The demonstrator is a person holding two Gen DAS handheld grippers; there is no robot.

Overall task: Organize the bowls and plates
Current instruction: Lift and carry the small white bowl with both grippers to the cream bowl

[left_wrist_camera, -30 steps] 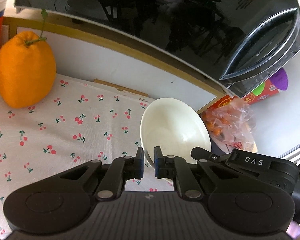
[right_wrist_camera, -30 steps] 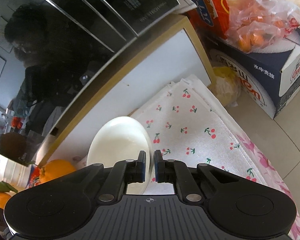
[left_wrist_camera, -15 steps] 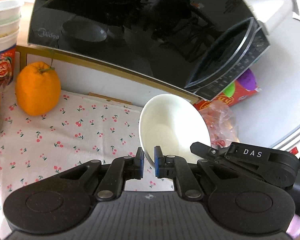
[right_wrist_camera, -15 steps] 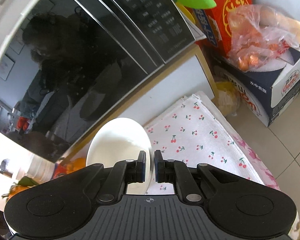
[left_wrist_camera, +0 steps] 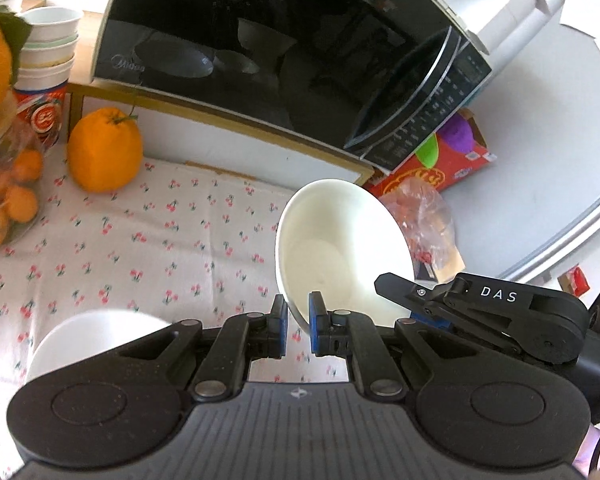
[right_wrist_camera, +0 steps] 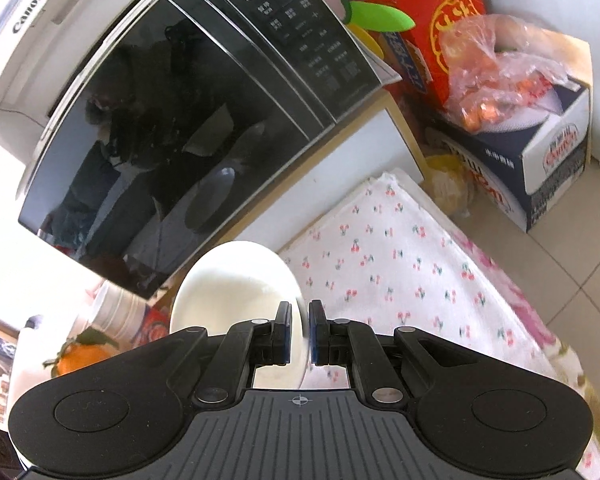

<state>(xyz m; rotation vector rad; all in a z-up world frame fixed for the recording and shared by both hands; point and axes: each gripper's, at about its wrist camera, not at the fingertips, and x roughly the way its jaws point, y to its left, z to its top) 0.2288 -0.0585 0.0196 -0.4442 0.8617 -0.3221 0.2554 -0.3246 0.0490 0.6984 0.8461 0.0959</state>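
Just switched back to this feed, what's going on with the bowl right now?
A person holds a gripper in each hand, and both are clamped on the rim of one white bowl. The left gripper pinches one side and the right gripper the opposite side. The bowl is tilted and held above the cherry-print cloth, in front of the microwave. A second white dish sits lower left on the cloth, partly hidden by the left gripper.
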